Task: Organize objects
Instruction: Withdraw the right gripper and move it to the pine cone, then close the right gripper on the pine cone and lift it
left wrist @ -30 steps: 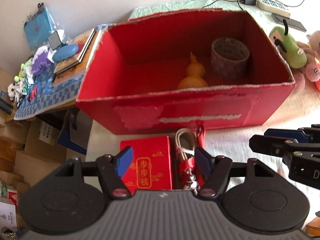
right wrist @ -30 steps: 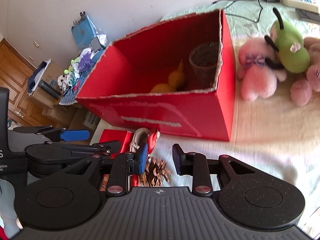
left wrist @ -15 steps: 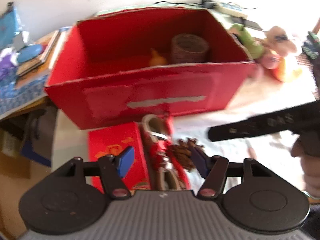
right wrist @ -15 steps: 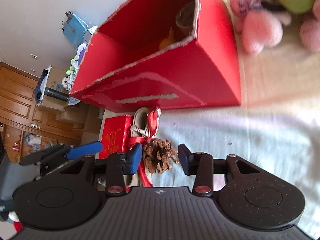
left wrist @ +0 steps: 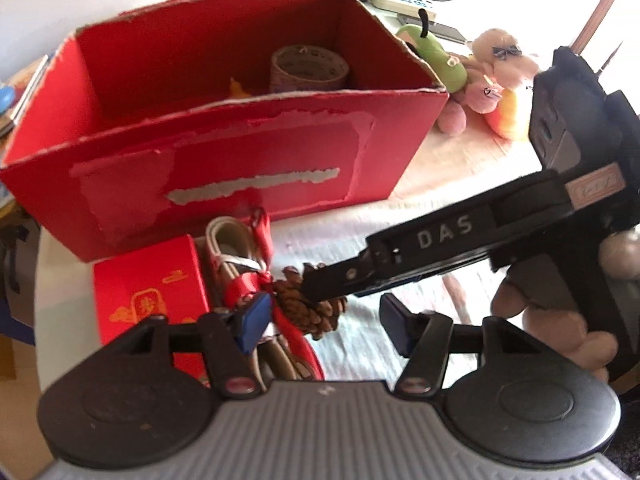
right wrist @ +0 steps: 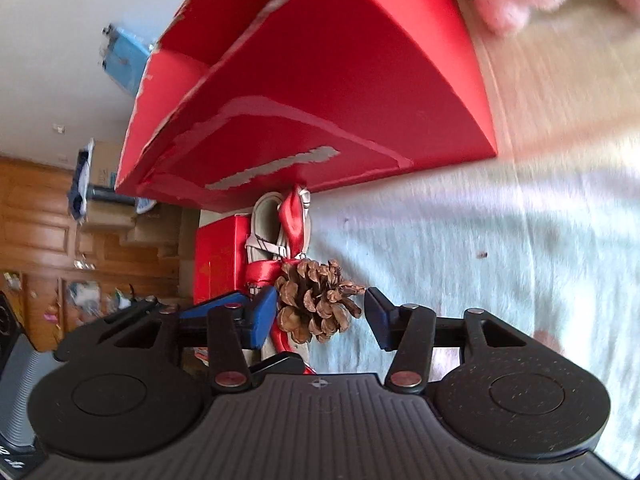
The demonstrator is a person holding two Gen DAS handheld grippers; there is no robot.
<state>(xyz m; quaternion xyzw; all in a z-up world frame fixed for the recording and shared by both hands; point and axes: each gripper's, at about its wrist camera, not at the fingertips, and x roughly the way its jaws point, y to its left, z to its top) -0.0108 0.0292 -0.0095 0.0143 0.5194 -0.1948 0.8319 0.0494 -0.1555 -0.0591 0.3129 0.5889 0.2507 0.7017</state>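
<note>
Pine cone (right wrist: 318, 304) lying on pale cloth (right wrist: 480, 264), just in front of red box (right wrist: 340, 80); framed by right gripper (right wrist: 320, 316), jaws apart with clear gaps either side, nothing pressed, likely lined up for a grasp ahead of a drop into the box. Left gripper (left wrist: 320, 320) also apart and empty, jaws just now narrowing, low over ribbon (left wrist: 260, 276) and sandal (left wrist: 228, 248) touching the cone's left side; left blue pad (left wrist: 252, 320) right at the ribbon. Small red carton (left wrist: 148, 292) beyond the sandal. Inside the box: tape roll (left wrist: 308, 66) and a yellow shape, mostly hidden. Plush toys (left wrist: 480, 80) right of the box, well apart. In the way: ribbon against the cone, apt to snag; both grippers crowded around one spot; box front wall to be cleared on lifting.
</note>
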